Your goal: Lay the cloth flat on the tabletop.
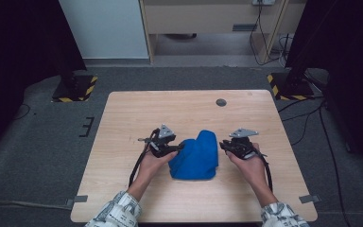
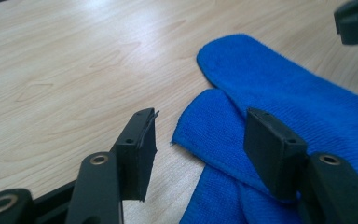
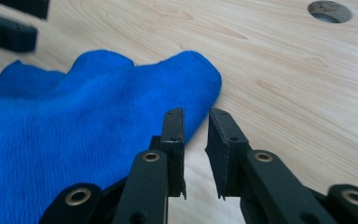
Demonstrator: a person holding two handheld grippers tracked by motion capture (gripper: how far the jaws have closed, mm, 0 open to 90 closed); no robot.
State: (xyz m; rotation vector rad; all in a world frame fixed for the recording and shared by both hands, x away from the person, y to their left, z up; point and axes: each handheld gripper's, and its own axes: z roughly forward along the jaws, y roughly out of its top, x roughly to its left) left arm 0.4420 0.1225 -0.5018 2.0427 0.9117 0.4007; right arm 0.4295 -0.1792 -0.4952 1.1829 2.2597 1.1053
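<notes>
A blue cloth (image 1: 196,156) lies crumpled and folded over itself in the middle of the wooden table (image 1: 170,109). My left gripper (image 1: 177,149) is at the cloth's left edge. In the left gripper view its jaws (image 2: 200,128) stand apart, one over bare wood and one over the blue cloth (image 2: 279,84), and a folded corner lies in the gap untouched. My right gripper (image 1: 223,144) hovers just right of the cloth. In the right gripper view its jaws (image 3: 196,121) leave a narrow gap with nothing in it, beside the blue cloth (image 3: 74,116).
A round cable hole (image 1: 221,102) sits in the table's far part, and the same hole (image 3: 329,11) appears in the right gripper view. Two stand bases with yellow-black stripes (image 1: 74,88) (image 1: 288,87) rest on the floor beyond the table. Cables trail at the right.
</notes>
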